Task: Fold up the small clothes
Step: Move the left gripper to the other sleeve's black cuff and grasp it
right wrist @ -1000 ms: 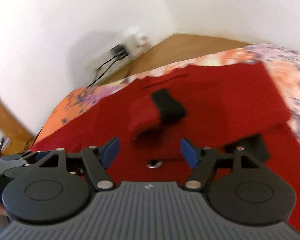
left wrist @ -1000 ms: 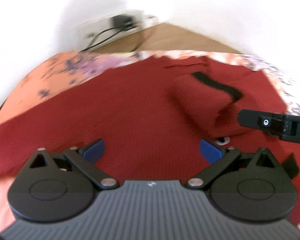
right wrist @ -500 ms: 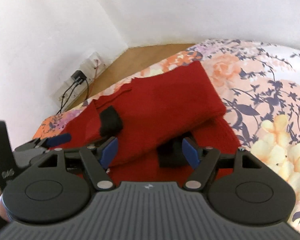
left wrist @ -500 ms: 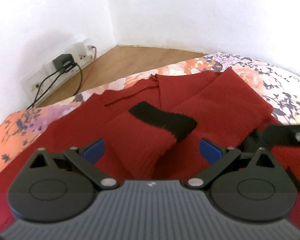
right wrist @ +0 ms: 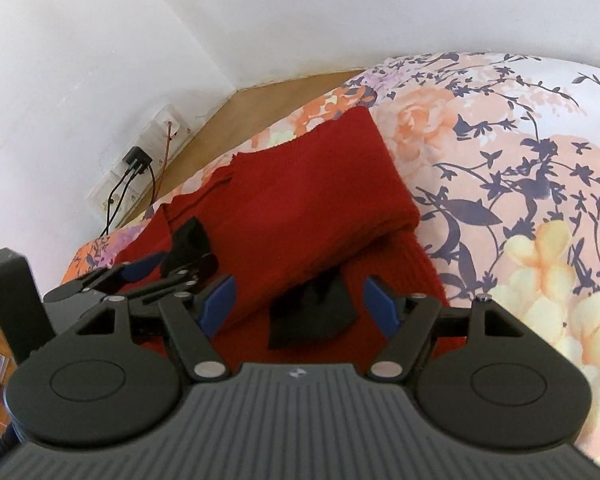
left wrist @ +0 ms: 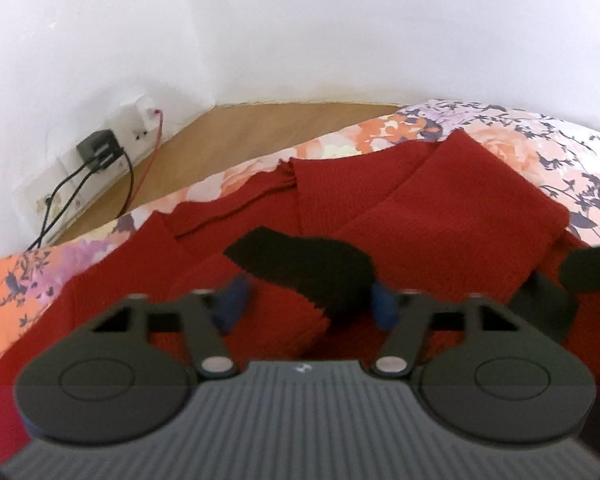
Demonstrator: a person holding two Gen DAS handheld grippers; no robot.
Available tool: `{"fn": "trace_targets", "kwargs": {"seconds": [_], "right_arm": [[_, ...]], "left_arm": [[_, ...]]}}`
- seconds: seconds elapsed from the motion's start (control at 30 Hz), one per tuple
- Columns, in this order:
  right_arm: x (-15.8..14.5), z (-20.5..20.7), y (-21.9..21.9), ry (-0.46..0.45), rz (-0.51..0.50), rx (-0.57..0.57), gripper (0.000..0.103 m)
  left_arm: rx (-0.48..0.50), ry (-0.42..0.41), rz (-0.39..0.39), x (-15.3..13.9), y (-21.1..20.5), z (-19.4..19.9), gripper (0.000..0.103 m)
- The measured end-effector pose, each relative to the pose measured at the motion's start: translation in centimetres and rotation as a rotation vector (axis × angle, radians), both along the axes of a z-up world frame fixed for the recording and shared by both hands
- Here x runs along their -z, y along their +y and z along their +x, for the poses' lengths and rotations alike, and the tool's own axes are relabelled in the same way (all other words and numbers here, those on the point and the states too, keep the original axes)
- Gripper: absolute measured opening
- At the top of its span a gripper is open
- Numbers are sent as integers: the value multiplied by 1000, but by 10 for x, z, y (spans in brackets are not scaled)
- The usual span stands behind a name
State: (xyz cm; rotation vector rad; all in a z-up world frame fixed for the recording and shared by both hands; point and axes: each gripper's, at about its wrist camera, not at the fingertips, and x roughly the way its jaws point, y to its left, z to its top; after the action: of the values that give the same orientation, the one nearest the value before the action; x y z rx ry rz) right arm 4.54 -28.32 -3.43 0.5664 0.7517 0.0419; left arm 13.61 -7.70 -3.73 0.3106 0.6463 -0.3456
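Note:
A red knitted sweater with black cuffs lies on a floral bedsheet, both sleeves folded in over the body. My left gripper is open, with its jaws partly drawn in. They straddle the left sleeve's black cuff, which lies between the blue pads. My right gripper is open wide over the other black cuff, which peeks out from under the folded right sleeve. In the right wrist view the left gripper shows at the left, by its cuff.
The bed's edge meets a wooden floor in a white-walled corner. A wall socket strip holds a black charger with cables. The floral sheet stretches out to the right of the sweater. One of the right gripper's fingers shows at the left wrist view's right edge.
Both grippers swung round from low over the sweater's body to its cuffs. Over the last half second the left jaws narrowed around the left cuff; the right jaws kept their width.

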Motion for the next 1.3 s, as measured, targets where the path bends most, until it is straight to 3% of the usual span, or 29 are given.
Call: {"fn": "trace_targets", "kwargs": {"seconds": [0.03, 0.13, 0.47, 0.73, 0.87, 1.0, 1.07, 1.17, 1.3], "right_arm": [[2, 2, -2, -3, 15, 5, 77], [8, 6, -6, -1, 51, 18, 77], [11, 18, -9, -41, 77, 31, 77], [14, 29, -7, -29, 93, 29, 77], [14, 30, -7, -26, 89, 25, 77], [14, 30, -8, -22, 104, 36, 77], [10, 29, -9, -21, 96, 27, 77], [2, 25, -9, -28, 76, 2, 77], [-13, 19, -6, -50, 23, -41, 77]], "left_arm": [[13, 9, -14, -1, 1, 1, 30], [-3, 22, -81, -6, 10, 3, 22], [-145, 15, -291, -33, 70, -5, 20], [-263, 22, -337, -31, 118, -22, 20], [-341, 40, -352, -25, 137, -28, 22], [-404, 64, -336, -17, 151, -33, 35], [-418, 82, -335, -15, 156, -36, 36], [-419, 100, -368, -16, 164, -41, 49], [-411, 95, -399, -21, 171, -39, 51]]}}
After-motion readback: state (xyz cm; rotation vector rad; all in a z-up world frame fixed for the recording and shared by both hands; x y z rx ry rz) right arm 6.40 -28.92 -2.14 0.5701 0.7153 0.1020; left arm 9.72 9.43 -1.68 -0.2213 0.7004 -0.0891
